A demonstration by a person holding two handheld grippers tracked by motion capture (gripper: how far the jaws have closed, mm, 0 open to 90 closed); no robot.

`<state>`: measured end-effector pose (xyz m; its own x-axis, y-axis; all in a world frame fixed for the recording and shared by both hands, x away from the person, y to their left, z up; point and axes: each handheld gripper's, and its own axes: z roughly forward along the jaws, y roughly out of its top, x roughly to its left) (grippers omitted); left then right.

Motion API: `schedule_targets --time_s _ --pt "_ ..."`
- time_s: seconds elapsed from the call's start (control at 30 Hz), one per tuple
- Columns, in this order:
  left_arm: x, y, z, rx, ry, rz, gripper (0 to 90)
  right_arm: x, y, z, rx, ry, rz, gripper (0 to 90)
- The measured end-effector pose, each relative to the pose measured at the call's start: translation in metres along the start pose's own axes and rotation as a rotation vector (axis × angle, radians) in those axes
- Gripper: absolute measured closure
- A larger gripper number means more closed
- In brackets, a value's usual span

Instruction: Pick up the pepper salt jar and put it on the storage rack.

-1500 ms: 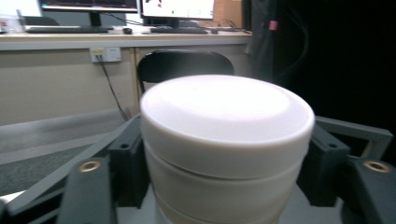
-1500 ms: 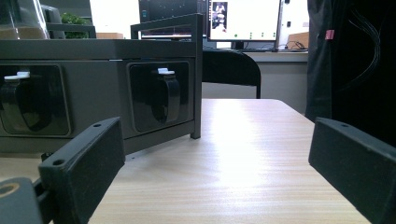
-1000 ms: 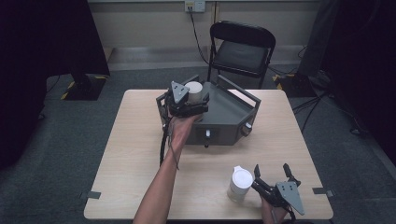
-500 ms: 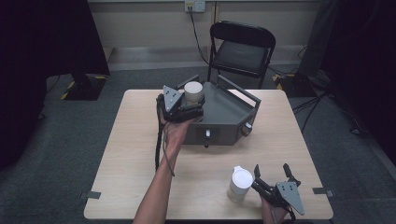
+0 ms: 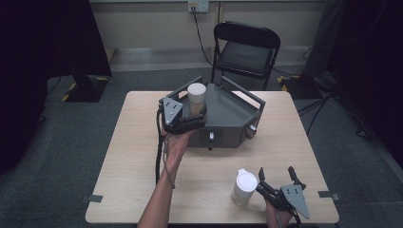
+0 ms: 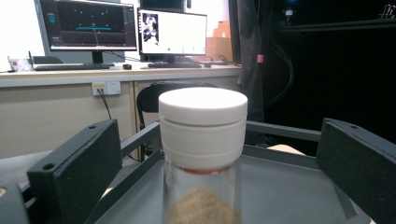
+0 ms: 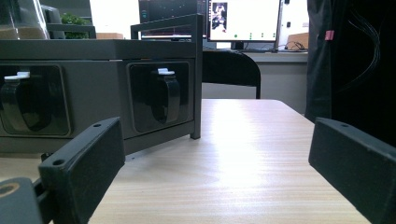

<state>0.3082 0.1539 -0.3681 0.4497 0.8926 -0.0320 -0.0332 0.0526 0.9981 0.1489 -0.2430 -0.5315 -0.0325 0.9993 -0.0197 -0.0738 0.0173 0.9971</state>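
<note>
A clear jar with a white lid [image 5: 196, 96] and brown powder in it stands on the left part of the grey metal box's top [image 5: 228, 111]. My left gripper [image 5: 195, 118] is held at the jar's near side and is open. In the left gripper view the jar [image 6: 202, 126] stands between the two jaws, with a gap on each side. A second white-lidded jar [image 5: 245, 186] stands on the table near the front edge. My right gripper [image 5: 275, 172] rests just right of it, open, holding nothing. In the right gripper view the box's front [image 7: 100, 100] with its black knobs lies ahead.
The wooden table [image 5: 142, 156] has bare room at the left and the right. A black folding chair [image 5: 247, 52] stands behind its far edge. The box has raised rails [image 5: 244, 92] around its top. A desk with monitors [image 6: 173, 32] is far behind.
My left gripper has drawn back from the jar on the box, towards the person and a little lower. The jar stays in place. The right gripper and its jar have not moved.
</note>
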Motion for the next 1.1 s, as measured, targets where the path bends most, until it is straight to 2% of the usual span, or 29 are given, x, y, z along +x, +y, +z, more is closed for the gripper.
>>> schedule_targets --time_s 0.1,0.37,0.77,1.0,1.1 --pt "0.000 -0.003 -0.004 -0.007 0.003 -0.010 0.0 0.000 0.000 0.000 0.000 -0.001 -0.001 2.1" --pt "0.000 -0.007 -0.018 0.002 0.022 -0.002 0.0 0.000 0.000 0.000 0.000 -0.003 -0.001 2.2" --pt "-0.001 -0.016 -0.040 -0.031 0.020 -0.001 0.0 0.000 0.000 0.000 0.000 -0.003 -0.001 2.2" --pt "-0.003 -0.023 -0.052 -0.055 0.043 0.002 0.0 0.000 0.000 0.000 0.000 -0.003 -0.001 2.1" --pt "-0.004 -0.028 -0.057 -0.064 0.051 0.015 0.0 0.000 0.000 0.000 0.000 -0.003 -0.001 2.1"
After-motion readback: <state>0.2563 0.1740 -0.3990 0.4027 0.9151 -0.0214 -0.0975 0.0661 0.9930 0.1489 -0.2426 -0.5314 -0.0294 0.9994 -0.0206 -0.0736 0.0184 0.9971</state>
